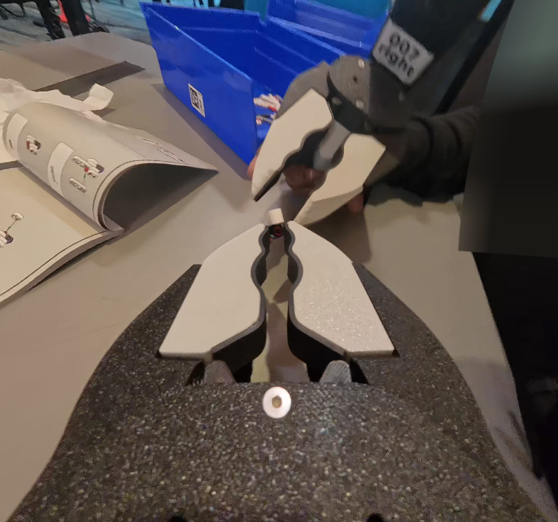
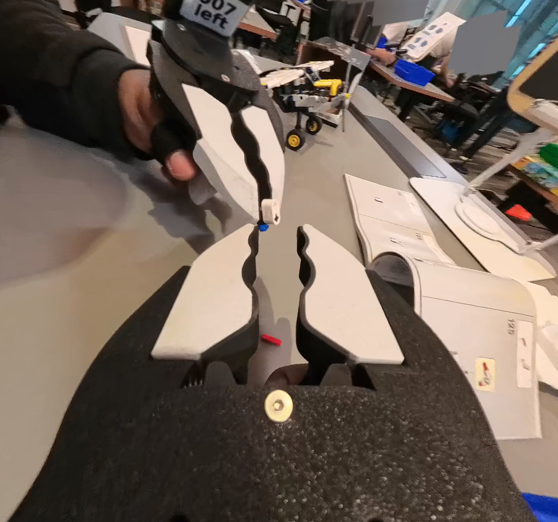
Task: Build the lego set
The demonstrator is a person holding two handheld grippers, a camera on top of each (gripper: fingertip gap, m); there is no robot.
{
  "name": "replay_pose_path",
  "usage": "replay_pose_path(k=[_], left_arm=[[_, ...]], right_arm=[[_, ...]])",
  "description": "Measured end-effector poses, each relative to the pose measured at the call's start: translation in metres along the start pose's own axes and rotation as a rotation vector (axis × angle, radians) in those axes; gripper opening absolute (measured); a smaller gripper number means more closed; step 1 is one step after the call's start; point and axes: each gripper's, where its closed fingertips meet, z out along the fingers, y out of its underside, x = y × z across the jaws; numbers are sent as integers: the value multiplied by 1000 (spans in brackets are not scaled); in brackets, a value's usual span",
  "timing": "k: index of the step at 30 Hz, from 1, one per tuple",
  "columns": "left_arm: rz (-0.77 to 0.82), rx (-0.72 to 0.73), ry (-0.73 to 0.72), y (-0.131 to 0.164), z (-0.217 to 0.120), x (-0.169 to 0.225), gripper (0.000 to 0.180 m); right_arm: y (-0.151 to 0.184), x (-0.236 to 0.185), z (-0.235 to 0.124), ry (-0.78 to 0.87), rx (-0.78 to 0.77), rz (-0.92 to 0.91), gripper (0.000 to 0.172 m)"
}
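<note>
Pinching white connector [image 1: 276,217], left claw [image 1: 275,227]

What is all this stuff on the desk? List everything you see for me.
Small white plastic connector piece: one, white with a blue pin below, pinched in the left gripper's tips.
Small red peg: one, red, lying on the grey table.
Open instruction booklet: one, grey-white, left of the grippers.
Blue plastic bin: one, behind the booklet.
Brick-built vehicle model: one, white, yellow, black, far end.
Left gripper: shut on the piece.
Right gripper: open, empty.
</note>
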Motion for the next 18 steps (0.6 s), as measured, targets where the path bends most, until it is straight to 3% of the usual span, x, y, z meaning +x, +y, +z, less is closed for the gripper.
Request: replay_pose_path(k=[7,12,18], left_arm=[[207,-213,44,27,3,14,8],[257,-256,70,33,3,20,8],[270,-290,96,39,1,23,8]], right_arm=[[7,-25,-1,-164,-44,-19,22],[25,-39,5,-220,-150,-46,14],[21,-42,3,-252,-119,-8,13]])
